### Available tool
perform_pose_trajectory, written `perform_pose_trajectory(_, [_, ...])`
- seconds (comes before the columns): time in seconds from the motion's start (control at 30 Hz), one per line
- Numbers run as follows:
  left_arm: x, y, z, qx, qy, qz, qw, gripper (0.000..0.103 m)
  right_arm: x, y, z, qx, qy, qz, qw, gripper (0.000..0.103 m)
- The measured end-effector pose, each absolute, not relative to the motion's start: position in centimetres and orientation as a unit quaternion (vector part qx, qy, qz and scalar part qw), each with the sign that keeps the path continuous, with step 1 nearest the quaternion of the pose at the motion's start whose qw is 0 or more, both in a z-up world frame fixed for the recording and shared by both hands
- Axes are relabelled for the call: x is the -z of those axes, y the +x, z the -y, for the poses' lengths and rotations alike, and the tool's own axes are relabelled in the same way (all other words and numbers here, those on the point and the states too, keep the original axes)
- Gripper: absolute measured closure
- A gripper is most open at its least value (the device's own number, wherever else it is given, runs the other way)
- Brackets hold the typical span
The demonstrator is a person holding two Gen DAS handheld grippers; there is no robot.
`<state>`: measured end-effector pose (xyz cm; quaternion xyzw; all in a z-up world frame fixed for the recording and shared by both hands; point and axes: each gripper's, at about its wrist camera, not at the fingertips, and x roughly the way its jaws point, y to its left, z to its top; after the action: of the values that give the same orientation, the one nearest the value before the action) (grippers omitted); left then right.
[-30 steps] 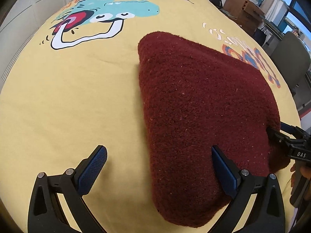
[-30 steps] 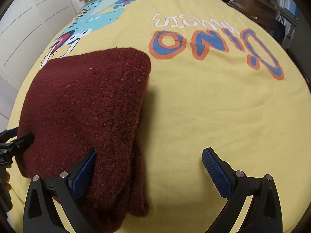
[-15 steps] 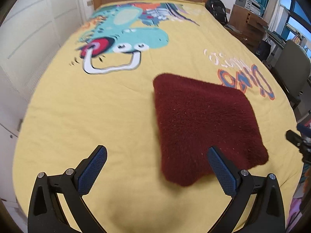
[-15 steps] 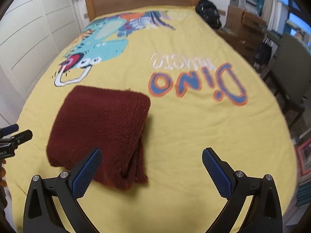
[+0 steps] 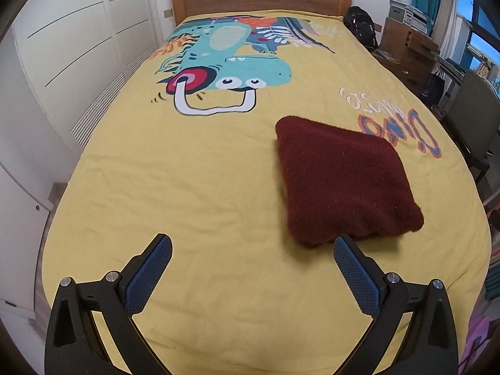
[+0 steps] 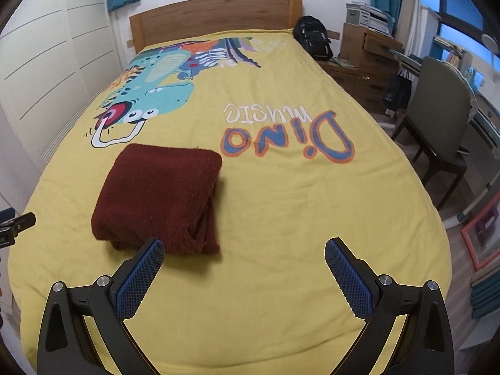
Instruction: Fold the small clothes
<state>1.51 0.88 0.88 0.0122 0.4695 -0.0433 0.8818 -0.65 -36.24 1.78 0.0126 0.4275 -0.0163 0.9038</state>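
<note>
Maroon fleece, folded into a thick squarish bundle (image 5: 342,181), lies on the yellow bedspread (image 5: 187,187) toward the foot of the bed, between the printed dinosaur (image 5: 231,72) and the "Dino music" lettering (image 6: 286,134). Neither tool touches it.

From the left wrist camera, the left gripper (image 5: 252,251) hangs above the bedspread with its blue-padded fingers (image 5: 150,276) spread wide and nothing between them. The bundle sits ahead and to the right, its near corner just beyond the right-hand fingertip in the picture. This view shows the bundle's smooth top and its closed left edge, and only part of the lettering, which runs off behind the cloth.

The right wrist camera shows the right gripper (image 6: 244,251) likewise wide apart and empty over bare bedspread, with the bundle (image 6: 159,195) ahead and to the left. Here the bundle's right side faces the lens, so the stacked layers of the fold are visible as a seam running down that side, which the other view hides. The whole lettering reads clearly, upside down. At the far left edge, a black tip of the left gripper (image 6: 17,223) shows beside the bundle, apart from it.

This view also takes in more of the room: a black backpack (image 6: 314,39) by the wooden headboard (image 6: 215,14), a wooden desk (image 6: 370,62), and a grey chair (image 6: 440,118) beside the bed.
</note>
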Motion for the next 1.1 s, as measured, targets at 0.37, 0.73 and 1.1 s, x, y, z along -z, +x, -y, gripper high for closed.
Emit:
perform_pose_trajectory(0.37, [-0.2, 0.5, -1.2, 0.037, 0.012, -0.475, 0.879, 0.001, -1.8, -2.2, 36.5, 0.022, 0.013, -0.43, 0.903, 0.0])
perform_pose_trajectory(0.73, [0.1, 0.5, -1.4, 0.037, 0.017, -0.477, 0.878, 0.001, -1.5, -2.3, 36.7, 0.023, 0.014, -0.436, 0.899, 0.0])
perform_pose_trajectory(1.1, [0.2, 0.5, -1.4, 0.037, 0.021, -0.477, 0.878, 0.001, -1.3, -2.3, 36.6, 0.023, 0.01, -0.442, 0.897, 0.0])
